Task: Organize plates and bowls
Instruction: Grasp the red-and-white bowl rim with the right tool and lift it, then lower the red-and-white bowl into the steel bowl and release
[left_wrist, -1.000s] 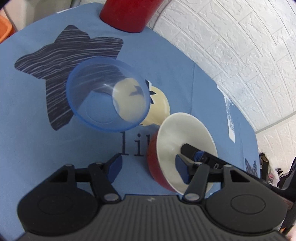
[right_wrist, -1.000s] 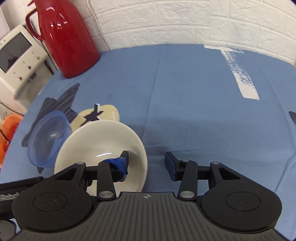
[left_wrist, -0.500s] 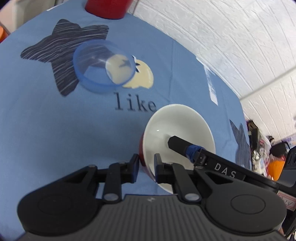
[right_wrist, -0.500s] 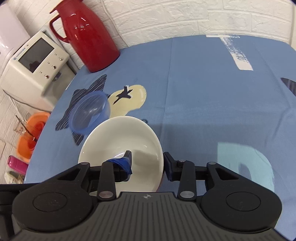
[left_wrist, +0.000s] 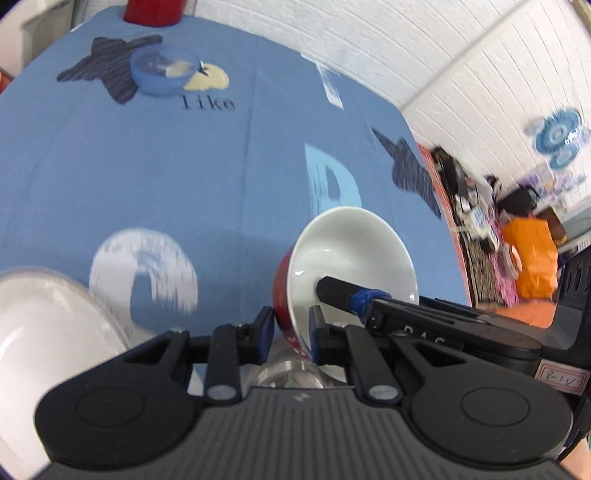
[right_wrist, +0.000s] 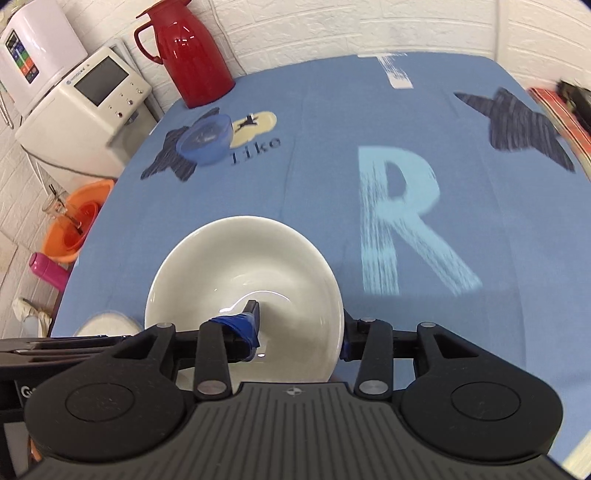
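In the left wrist view, the left tongs (left_wrist: 287, 328) are pinching the near rim of the red-and-white bowl (left_wrist: 354, 251), one finger lying against its red outside and the other against its white inside, and the bowl is tilting above the blue cloth of the desk (left_wrist: 147, 166), well nearer the camera than the blue bowl (left_wrist: 162, 74). The right tongs (left_wrist: 338, 291) are reaching into the same bowl from the right, one dark finger with blue tape resting on the white inside. The blue bowl is sitting far across the desk on a dark star print, beside the word "like" (left_wrist: 208, 103). A white dish (left_wrist: 48, 325) is showing at the lower left, close beside the red-and-white bowl, though blur is hiding its shape. In the right wrist view, the right tongs (right_wrist: 301, 332) are gripping the red-and-white bowl (right_wrist: 243, 269) across its wall, the taped finger inside and the other finger pressing outside at its right rim. The blue bowl (right_wrist: 205, 138) is lying well beyond it, toward the red jug (right_wrist: 192, 51) standing at the far desk (right_wrist: 332, 110) edge. A big pale letter R (right_wrist: 402, 218) is lying printed on the cloth just right of the red-and-white bowl
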